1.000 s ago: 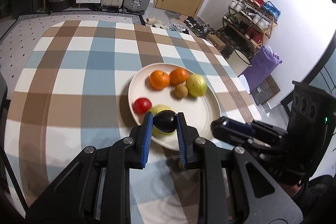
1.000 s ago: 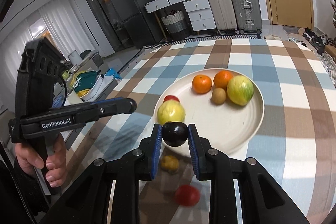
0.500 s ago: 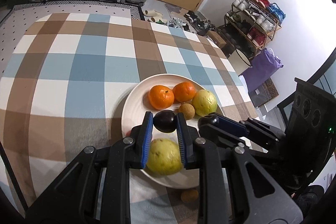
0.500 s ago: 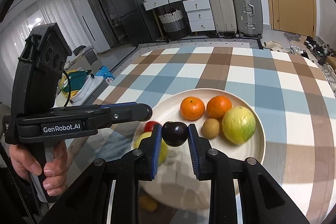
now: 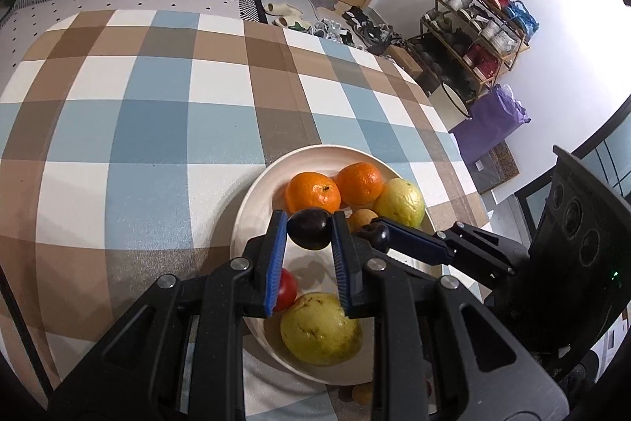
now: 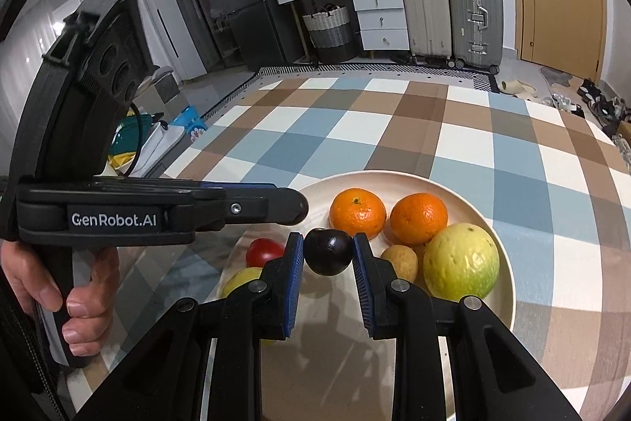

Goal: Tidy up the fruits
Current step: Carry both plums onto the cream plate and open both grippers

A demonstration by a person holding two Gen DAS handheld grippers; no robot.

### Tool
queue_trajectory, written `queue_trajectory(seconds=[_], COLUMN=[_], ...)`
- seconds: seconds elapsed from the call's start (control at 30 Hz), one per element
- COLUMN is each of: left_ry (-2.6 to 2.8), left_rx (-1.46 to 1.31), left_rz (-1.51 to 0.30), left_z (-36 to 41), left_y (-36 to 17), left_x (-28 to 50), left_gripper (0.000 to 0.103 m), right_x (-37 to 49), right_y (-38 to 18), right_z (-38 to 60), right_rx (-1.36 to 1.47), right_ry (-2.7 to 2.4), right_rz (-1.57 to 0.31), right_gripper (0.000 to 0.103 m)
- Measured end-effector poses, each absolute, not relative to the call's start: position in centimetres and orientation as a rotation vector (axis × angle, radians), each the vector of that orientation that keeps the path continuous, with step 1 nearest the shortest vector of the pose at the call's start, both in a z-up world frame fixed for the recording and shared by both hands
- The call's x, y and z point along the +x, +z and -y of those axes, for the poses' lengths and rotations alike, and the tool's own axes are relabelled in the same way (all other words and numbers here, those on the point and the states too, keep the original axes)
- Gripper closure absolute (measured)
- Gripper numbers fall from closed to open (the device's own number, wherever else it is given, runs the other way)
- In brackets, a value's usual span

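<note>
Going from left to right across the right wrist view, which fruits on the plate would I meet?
Red fruit → dark plum held in the right gripper → small brown fruit → large yellow-green fruit.

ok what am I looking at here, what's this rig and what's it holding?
There is no robot arm. A person holds a pair of handheld tongs in each hand, and each pair has a fisheye camera looking along its fingers.

The left camera's picture shows the left tongs shut on a dark fruit. The right camera's picture shows the right tongs shut on a second dark fruit.

Below them, on a checked tablecloth, a plate holds two oranges, a green-yellow fruit, a small brown fruit, a red fruit and a yellow fruit.
</note>
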State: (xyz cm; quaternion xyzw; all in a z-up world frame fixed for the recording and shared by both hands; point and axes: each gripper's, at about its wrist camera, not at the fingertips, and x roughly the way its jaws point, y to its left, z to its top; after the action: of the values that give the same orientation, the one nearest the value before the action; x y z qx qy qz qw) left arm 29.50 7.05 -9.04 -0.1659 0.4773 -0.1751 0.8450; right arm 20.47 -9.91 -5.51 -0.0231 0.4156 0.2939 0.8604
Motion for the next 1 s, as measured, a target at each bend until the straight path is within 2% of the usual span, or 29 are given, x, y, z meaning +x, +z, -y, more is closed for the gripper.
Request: queue_trajectory(seconds=[0.33,0.4,0.47,1.0], left_ry=[-0.364,-0.357,-0.358,-0.337], left_rx=[-0.35,-0.357,-0.355,-0.31], left_rz=[-1.031,-1.031,-1.027,-0.936], left_z=[-6.7,-6.8,-6.8,-7.1], left_y=[-9.6,-9.5,-9.3,-4.3], left_x=[30.2,30.3,30.1,24.3], left_gripper=[0.083,0.083,0.083,0.083], right_x=[21.1,21.0,20.9,16.4], right_y=[-6.2,-6.1,-5.8,-2.2], right_z=[9.9,10.2,10.7,14.7], right_rx=[-0.037,-0.02,0.0,0.076], right_ry=[0.611,0.606,0.605,0.54], right_rz=[-0.883,-0.874,-0.865,-0.794], right_gripper=[0.076,0.063,0.056,0.055])
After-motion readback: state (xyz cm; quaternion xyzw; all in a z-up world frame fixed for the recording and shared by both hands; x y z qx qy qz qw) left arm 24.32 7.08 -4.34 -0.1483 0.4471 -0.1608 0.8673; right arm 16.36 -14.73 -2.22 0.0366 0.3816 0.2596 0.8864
